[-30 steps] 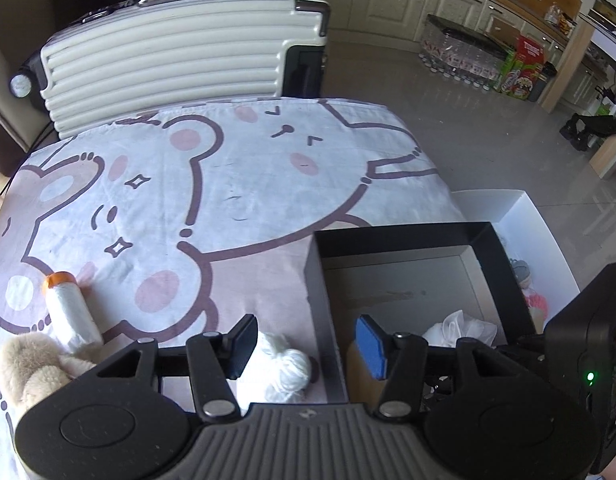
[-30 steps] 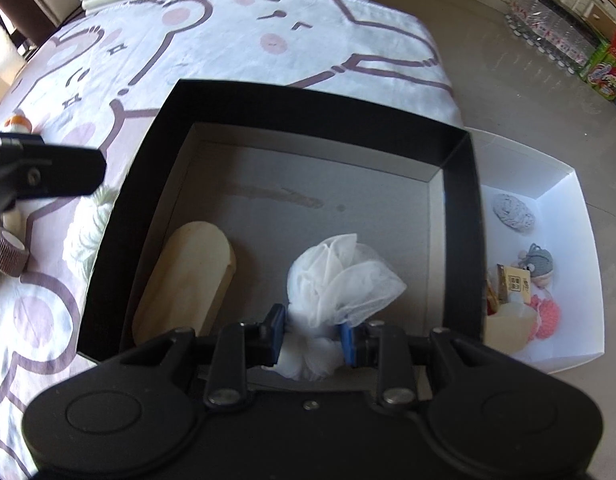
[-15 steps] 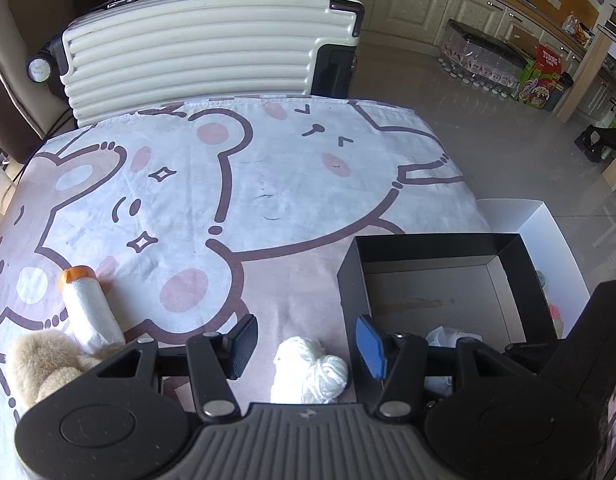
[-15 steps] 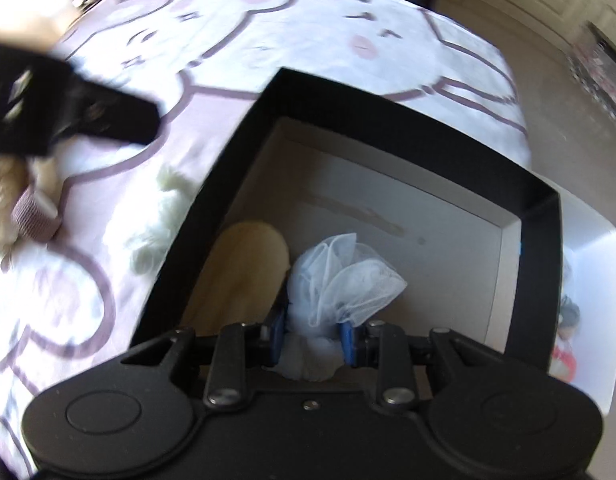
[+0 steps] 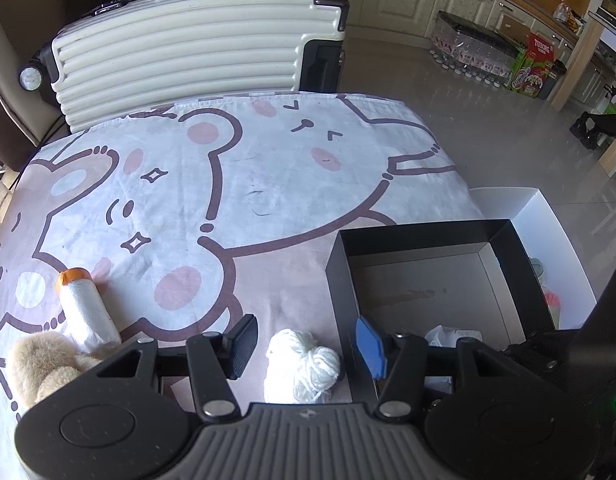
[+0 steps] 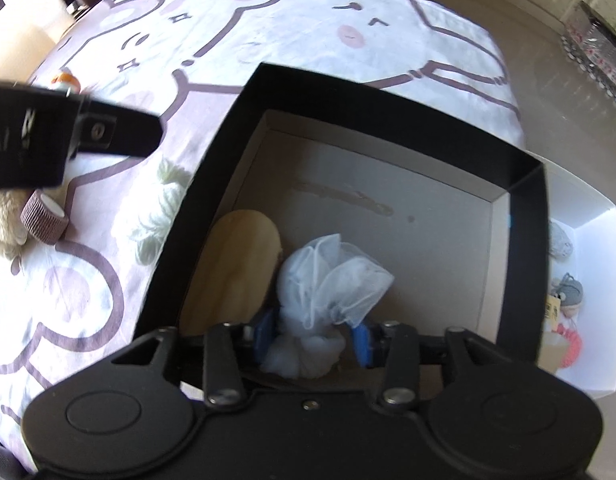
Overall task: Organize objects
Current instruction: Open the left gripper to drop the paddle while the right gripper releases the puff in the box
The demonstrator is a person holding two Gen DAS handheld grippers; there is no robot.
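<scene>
- right gripper (image 6: 312,338): jaws have just been opening, now spread around the mesh pouch (image 6: 327,280) resting inside the black box (image 6: 525,248); lift straight up to avoid snagging.
- left gripper (image 5: 306,346): spread, empty, above the white yarn (image 5: 304,366) on the blanket (image 5: 228,184).

Boxes: two, one black box (image 6: 387,108), one white box (image 6: 595,220)
Yarn balls (image 5: 302,366): one
Mesh puffs (image 6: 331,276): one
Suitcases (image 5: 196,52): one
Tape rolls (image 6: 44,218): one
</scene>
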